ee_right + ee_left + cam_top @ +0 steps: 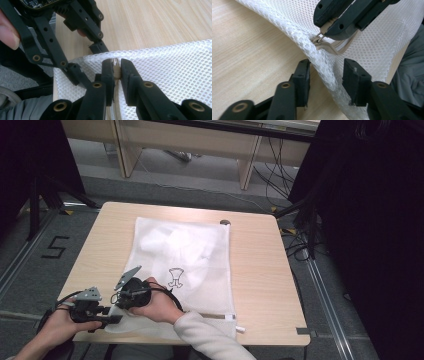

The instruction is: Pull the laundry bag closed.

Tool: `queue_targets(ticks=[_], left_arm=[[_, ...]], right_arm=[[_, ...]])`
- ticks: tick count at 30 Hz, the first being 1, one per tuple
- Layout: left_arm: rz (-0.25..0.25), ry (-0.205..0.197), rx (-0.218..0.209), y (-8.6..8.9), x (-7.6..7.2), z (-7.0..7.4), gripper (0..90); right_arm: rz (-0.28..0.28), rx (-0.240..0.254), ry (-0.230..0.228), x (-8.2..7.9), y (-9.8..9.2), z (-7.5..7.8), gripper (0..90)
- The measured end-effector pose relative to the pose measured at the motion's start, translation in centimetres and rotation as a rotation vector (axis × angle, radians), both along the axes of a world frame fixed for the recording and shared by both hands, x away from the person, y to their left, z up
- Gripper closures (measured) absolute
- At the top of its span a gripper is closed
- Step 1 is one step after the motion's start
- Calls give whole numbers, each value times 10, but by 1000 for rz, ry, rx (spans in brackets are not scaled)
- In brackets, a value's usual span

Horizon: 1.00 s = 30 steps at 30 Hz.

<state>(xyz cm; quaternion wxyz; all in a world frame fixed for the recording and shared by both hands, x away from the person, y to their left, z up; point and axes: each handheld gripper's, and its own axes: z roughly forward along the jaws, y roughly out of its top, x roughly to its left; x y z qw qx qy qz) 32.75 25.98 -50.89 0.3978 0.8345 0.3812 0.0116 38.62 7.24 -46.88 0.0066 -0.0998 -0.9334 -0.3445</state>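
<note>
1. At the near edge of the wooden table (260, 270), a person's two hands work a white mesh bag (190, 250) at its near left corner, each hand holding a two-jaw gripper.
2. The left gripper (327, 77) sits at the table's near left edge with its jaws partly apart, straddling the folded rim of the mesh; the pads do not visibly press the fabric.
3. Just beyond it, the right gripper (116, 72) is clamped tight on the beige zipper pull (116, 71) of the bag, its jaws pinching the small tab between them.
4. In the left gripper view, the pull (320, 38) and a beige strip of zipper emerge from under the right gripper's tips, at the bag's raised corner.
5. The person's right hand (155, 305) and pale sleeve (210, 337) lie across the bag's near edge.
6. Farther off, the bag lies flat along the middle of the table, a small dark printed figure (175, 276) on its front.
7. A small dark round object (225, 222) rests at the table's far edge, just beside the bag's far right corner.
</note>
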Motion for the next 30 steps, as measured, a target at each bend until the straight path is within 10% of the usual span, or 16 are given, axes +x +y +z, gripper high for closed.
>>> queue_targets(ticks=[11,30], left_arm=[[69,1,-35,1,-1,6,826],[85,5,-55,3,-1,8,848]], right_arm=[[-8,-37,6,-3,-1,-3,822],[-16,-86,13,-8,-6,-9,823]])
